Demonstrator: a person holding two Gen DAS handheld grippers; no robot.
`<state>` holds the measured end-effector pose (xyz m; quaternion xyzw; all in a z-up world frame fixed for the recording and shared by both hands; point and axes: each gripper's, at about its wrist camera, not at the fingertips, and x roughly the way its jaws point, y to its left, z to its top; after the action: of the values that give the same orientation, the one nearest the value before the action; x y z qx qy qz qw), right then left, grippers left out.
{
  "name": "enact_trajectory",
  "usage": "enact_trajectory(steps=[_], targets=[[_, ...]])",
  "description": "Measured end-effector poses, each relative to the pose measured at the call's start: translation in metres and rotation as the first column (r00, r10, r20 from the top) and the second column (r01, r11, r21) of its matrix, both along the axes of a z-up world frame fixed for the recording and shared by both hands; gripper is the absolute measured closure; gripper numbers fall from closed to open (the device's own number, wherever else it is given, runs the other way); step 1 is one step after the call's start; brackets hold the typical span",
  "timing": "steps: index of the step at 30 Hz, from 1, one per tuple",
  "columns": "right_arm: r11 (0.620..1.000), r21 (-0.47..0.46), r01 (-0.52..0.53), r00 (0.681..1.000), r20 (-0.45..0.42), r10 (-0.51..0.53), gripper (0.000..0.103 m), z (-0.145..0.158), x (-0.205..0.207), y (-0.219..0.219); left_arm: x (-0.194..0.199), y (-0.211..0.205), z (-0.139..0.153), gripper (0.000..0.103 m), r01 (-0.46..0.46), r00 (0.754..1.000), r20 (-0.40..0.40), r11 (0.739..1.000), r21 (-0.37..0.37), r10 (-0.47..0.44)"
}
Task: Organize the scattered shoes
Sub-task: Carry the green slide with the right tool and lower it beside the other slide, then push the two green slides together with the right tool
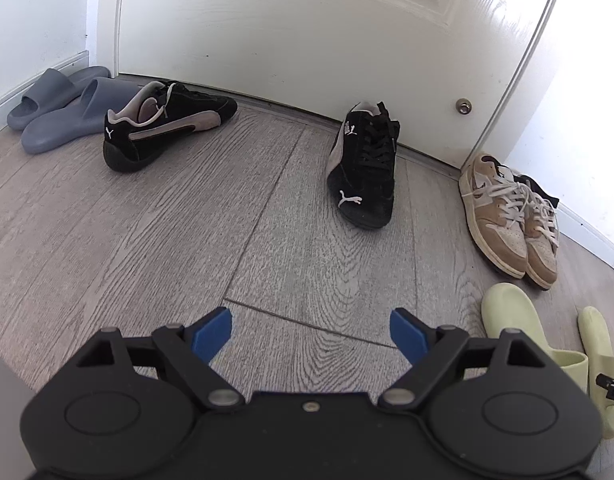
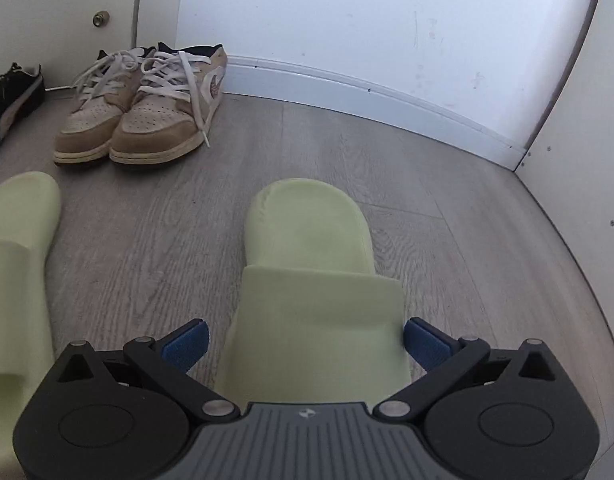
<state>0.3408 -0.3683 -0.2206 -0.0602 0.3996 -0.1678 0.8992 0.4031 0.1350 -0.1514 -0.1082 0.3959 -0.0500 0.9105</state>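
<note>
In the right wrist view a pale green slide [image 2: 315,272] lies toe-forward on the floor, and my right gripper [image 2: 307,344] stands open around its strap. The right pad [image 2: 427,346] is close to the strap's edge, while a strip of floor shows beside the left pad [image 2: 187,344]. Its mate [image 2: 15,280] lies to the left. My left gripper [image 1: 311,334] is open over bare floor, holding nothing. Ahead of it one black sneaker [image 1: 365,168] points toward me and another black sneaker [image 1: 167,124] lies sideways near the door.
A pair of grey-blue slides [image 1: 59,108] sits at the far left by the wall. Tan sneakers [image 1: 511,220] stand side by side at the door's right corner. A white door [image 1: 307,32] with a doorstop [image 1: 463,106] and white skirting [image 2: 367,96] bound the wood floor.
</note>
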Motion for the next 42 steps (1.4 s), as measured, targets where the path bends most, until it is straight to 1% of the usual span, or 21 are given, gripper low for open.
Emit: enact_trajectory(steps=[3,4,7,10,12,14,17,20,22,23,24,25,26,27,28,31,33,35,38,40,42], targets=[[0.999,0.010,0.042,0.999,0.034,-0.042,0.001,-0.001,-0.003,0.004,0.001,0.003,0.000,0.016,-0.012,1.000,-0.001,1.000,-0.016,0.012],[0.999,0.021,0.038,0.998,0.039,-0.039,0.004,-0.001,-0.003,0.006,0.001,0.003,-0.001,0.016,-0.013,1.000,-0.004,1.000,-0.022,0.013],[0.997,0.052,-0.060,0.998,0.040,0.058,0.011,0.005,-0.003,0.023,0.004,0.002,-0.004,0.016,-0.009,1.000,-0.015,0.999,-0.033,0.009],[0.983,0.082,-0.162,0.986,0.044,0.159,0.011,0.009,-0.008,0.042,0.004,-0.003,-0.004,0.016,0.009,1.000,-0.013,1.000,-0.026,-0.009],[0.963,0.076,-0.260,0.965,0.046,0.257,0.011,0.008,-0.011,0.061,0.003,-0.006,-0.004,0.016,0.017,1.000,-0.012,1.000,-0.024,-0.018],[0.941,0.069,-0.332,0.943,0.046,0.330,0.011,0.006,-0.011,0.072,0.003,-0.006,-0.003,0.016,0.019,1.000,-0.010,1.000,-0.022,-0.019],[0.914,0.074,-0.399,0.917,0.044,0.397,0.011,0.006,-0.012,0.080,0.002,-0.005,-0.002,0.016,0.015,1.000,-0.005,1.000,-0.022,-0.015],[0.903,0.117,-0.412,0.911,0.061,0.408,0.011,0.011,-0.017,0.077,0.002,-0.004,-0.001,0.016,0.011,1.000,-0.004,0.999,-0.034,-0.011],[0.891,0.189,-0.413,0.911,0.087,0.404,0.012,0.015,-0.022,0.069,0.002,-0.004,-0.001,0.016,0.014,1.000,-0.002,0.999,-0.033,-0.014],[0.891,0.231,-0.391,0.920,0.108,0.376,0.012,0.019,-0.024,0.064,0.002,-0.005,-0.001,0.016,0.018,1.000,-0.001,0.999,-0.029,-0.018],[0.900,0.255,-0.354,0.934,0.143,0.327,0.011,0.025,-0.027,0.060,0.002,-0.006,-0.001,0.016,0.021,1.000,0.000,0.999,-0.026,-0.021],[0.903,0.262,-0.339,0.938,0.165,0.304,0.010,0.029,-0.030,0.060,0.002,-0.007,-0.001,0.016,0.023,1.000,0.000,0.999,-0.024,-0.023],[0.902,0.264,-0.343,0.933,0.207,0.294,0.009,0.036,-0.036,0.063,0.003,-0.008,-0.001,0.016,0.025,1.000,-0.001,0.999,-0.024,-0.025],[0.900,0.258,-0.352,0.928,0.221,0.300,0.005,0.039,-0.040,0.067,0.003,-0.008,-0.002,0.016,0.026,1.000,-0.002,0.999,-0.025,-0.026],[0.895,0.218,-0.390,0.911,0.235,0.340,0.003,0.042,-0.043,0.081,0.003,-0.009,-0.002,0.016,0.028,1.000,-0.003,0.999,-0.025,-0.028],[0.885,0.050,-0.463,0.871,0.214,0.443,0.002,0.038,-0.044,0.125,0.004,-0.011,-0.003,0.016,0.031,1.000,-0.005,0.999,-0.023,-0.031],[0.846,-0.020,-0.532,0.829,0.191,0.526,0.002,0.029,-0.039,0.154,0.004,-0.012,-0.004,0.016,0.031,1.000,-0.006,0.999,-0.020,-0.031],[0.814,-0.054,-0.578,0.798,0.173,0.578,0.002,0.021,-0.033,0.176,0.004,-0.012,-0.004,0.016,0.028,1.000,-0.006,1.000,-0.010,-0.028],[0.818,-0.134,-0.559,0.814,0.102,0.572,0.002,0.007,-0.017,0.206,0.004,-0.008,-0.003,0.016,0.005,1.000,-0.006,1.000,0.004,-0.005],[0.830,-0.182,-0.527,0.834,0.078,0.547,0.001,0.000,-0.011,0.213,0.005,-0.002,-0.002,0.016,-0.021,1.000,-0.002,1.000,0.013,0.021],[0.863,-0.156,-0.480,0.864,0.082,0.496,0.001,0.000,-0.001,0.209,0.006,0.004,-0.001,0.016,-0.052,0.999,0.006,0.998,0.037,0.051]])
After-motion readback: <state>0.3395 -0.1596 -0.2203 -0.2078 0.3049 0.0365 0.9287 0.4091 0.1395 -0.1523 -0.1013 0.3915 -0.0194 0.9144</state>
